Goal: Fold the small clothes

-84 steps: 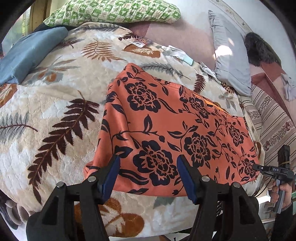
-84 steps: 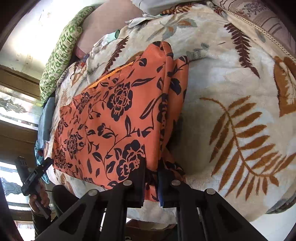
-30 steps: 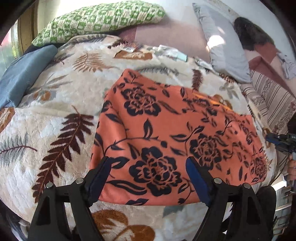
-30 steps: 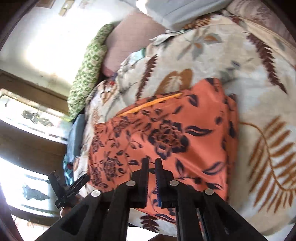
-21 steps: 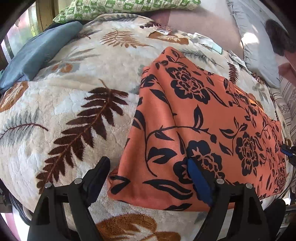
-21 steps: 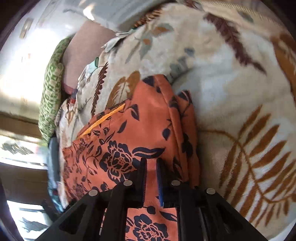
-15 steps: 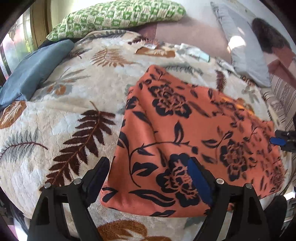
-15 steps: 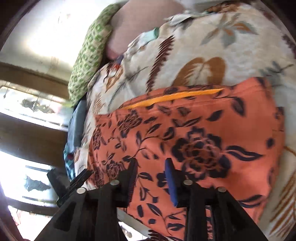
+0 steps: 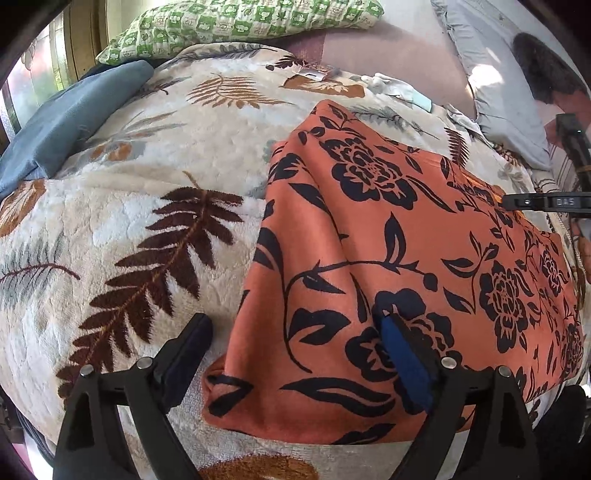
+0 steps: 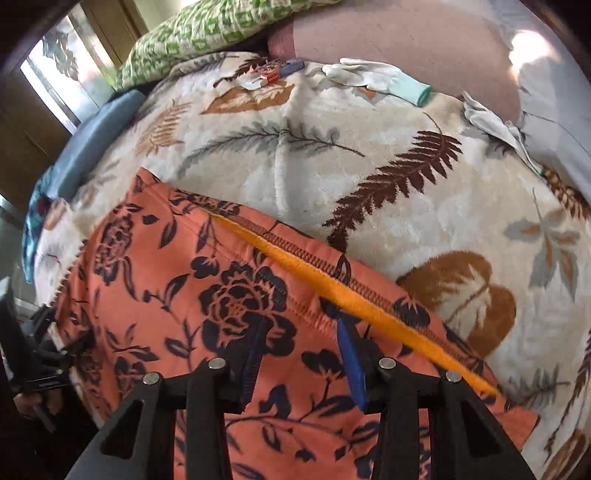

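Note:
An orange garment with black flowers [image 9: 388, 236] lies spread on the leaf-patterned blanket [image 9: 122, 206]. My left gripper [image 9: 295, 347] hovers low over its near left corner, jaws wide and still opening. One finger is over the blanket and the other over the cloth, gripping nothing. In the right wrist view the same garment [image 10: 177, 280] shows a bright orange inner band [image 10: 332, 291] along its far edge. My right gripper [image 10: 301, 356] hangs just short of that band with its jaws apart and closing. The cloth lies flat under the gap, and the pads press on nothing.
A green checked pillow [image 9: 236, 22] and a grey pillow [image 9: 491, 85] lie at the back. Folded blue cloth [image 9: 62, 125] sits at the left. White gloves [image 10: 376, 79] and a small packet [image 10: 273, 74] rest on the far blanket. The bed's near edge runs just under both grippers.
The right gripper went from shut to apart, rolled and swung across the garment to its banded edge. The left gripper sank lower and widened, and now straddles the garment's left corner.

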Available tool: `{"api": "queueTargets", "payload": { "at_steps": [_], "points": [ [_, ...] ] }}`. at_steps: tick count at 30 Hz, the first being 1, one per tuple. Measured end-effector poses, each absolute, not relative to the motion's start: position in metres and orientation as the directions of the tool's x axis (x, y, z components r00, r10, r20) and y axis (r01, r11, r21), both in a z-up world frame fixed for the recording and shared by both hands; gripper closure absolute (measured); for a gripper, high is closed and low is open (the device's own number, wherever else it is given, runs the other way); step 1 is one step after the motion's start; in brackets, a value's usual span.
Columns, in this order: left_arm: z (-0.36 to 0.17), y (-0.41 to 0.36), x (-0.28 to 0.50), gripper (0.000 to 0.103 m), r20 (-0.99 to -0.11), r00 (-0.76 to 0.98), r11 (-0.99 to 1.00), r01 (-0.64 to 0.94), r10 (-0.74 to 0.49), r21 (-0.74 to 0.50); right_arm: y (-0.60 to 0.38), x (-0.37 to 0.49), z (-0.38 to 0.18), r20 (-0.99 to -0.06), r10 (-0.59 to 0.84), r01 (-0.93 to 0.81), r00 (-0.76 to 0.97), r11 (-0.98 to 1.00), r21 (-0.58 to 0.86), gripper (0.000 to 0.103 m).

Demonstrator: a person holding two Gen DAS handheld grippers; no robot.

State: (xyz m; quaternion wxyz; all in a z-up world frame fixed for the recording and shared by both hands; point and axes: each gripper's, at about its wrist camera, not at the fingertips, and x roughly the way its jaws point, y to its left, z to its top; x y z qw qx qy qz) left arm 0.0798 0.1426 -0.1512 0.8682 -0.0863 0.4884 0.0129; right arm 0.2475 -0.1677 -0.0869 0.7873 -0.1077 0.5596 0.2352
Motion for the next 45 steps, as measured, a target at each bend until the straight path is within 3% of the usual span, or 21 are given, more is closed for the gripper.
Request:
{"api": "queueTargets", "payload": {
  "at_steps": [5, 6, 8, 12, 16, 18, 20, 24, 25, 29, 36, 40, 42, 43, 44, 45],
  "points": [
    [-0.152, 0.142, 0.077, 0.008, -0.839, 0.541, 0.987, -0.100, -0.056, -0.130, -0.181, 0.249, -0.115, -0.934, 0.284, -0.487, 0.219, 0.861, 0.147, 0.062],
    [-0.151, 0.142, 0.077, 0.008, -0.838, 0.542, 0.987, -0.098, -0.055, -0.129, -0.182, 0.249, -0.116, -0.936, 0.280, -0.483, 0.212, 0.863, 0.149, 0.065],
    [-0.151, 0.142, 0.076, 0.008, -0.836, 0.545, 0.987, -0.097, -0.057, -0.130, -0.183, 0.251, -0.115, -0.942, 0.264, -0.479, 0.206, 0.867, 0.139, 0.082],
    [-0.151, 0.142, 0.077, 0.008, -0.835, 0.548, 0.987, -0.094, -0.058, -0.131, -0.180, 0.250, -0.108, -0.945, 0.229, -0.496, 0.232, 0.864, 0.088, 0.093],
    [-0.151, 0.142, 0.077, 0.008, -0.834, 0.549, 0.987, -0.094, -0.059, -0.132, -0.171, 0.248, -0.099, -0.935, 0.244, -0.531, 0.255, 0.844, 0.076, 0.091],
    [-0.151, 0.142, 0.077, 0.008, -0.834, 0.549, 0.987, -0.094, -0.059, -0.132, -0.163, 0.247, -0.093, -0.930, 0.258, -0.565, 0.262, 0.822, 0.068, 0.085],
    [-0.151, 0.142, 0.077, 0.008, -0.833, 0.550, 0.987, -0.095, -0.059, -0.132, -0.157, 0.250, -0.092, -0.926, 0.269, -0.585, 0.265, 0.808, 0.067, 0.072],
    [-0.151, 0.142, 0.077, 0.007, -0.833, 0.550, 0.986, -0.095, -0.061, -0.135, -0.149, 0.260, -0.120, -0.953, 0.210, -0.581, 0.219, 0.813, 0.046, 0.069],
    [-0.151, 0.142, 0.077, 0.007, -0.833, 0.550, 0.986, -0.095, -0.062, -0.136, -0.151, 0.261, -0.124, -0.954, 0.218, -0.570, 0.205, 0.819, 0.065, 0.070],
    [-0.151, 0.142, 0.078, 0.007, -0.832, 0.552, 0.987, -0.094, -0.059, -0.132, -0.151, 0.258, -0.111, -0.947, 0.198, -0.564, 0.255, 0.825, 0.021, 0.099],
    [-0.152, 0.142, 0.079, 0.007, -0.830, 0.554, 0.987, -0.091, -0.062, -0.134, -0.146, 0.261, -0.083, -0.918, 0.162, -0.562, 0.361, 0.824, -0.076, 0.101],
    [-0.152, 0.143, 0.079, 0.006, -0.829, 0.555, 0.987, -0.089, -0.064, -0.136, -0.149, 0.266, -0.086, -0.919, 0.263, -0.565, 0.295, 0.823, 0.054, 0.095],
    [-0.152, 0.142, 0.079, 0.006, -0.829, 0.556, 0.987, -0.089, -0.062, -0.134, -0.148, 0.262, -0.089, -0.917, 0.291, -0.578, 0.273, 0.811, 0.086, 0.074],
    [-0.152, 0.142, 0.080, 0.006, -0.829, 0.556, 0.987, -0.091, -0.062, -0.135, -0.146, 0.261, -0.094, -0.924, 0.278, -0.580, 0.264, 0.811, 0.078, 0.051],
    [-0.152, 0.142, 0.080, 0.006, -0.829, 0.556, 0.987, -0.091, -0.062, -0.135, -0.145, 0.262, -0.101, -0.934, 0.263, -0.574, 0.241, 0.815, 0.081, 0.036],
    [-0.152, 0.142, 0.080, 0.005, -0.829, 0.556, 0.987, -0.090, -0.062, -0.134, -0.145, 0.261, -0.109, -0.940, 0.260, -0.571, 0.222, 0.816, 0.091, 0.036]
  ]
}}
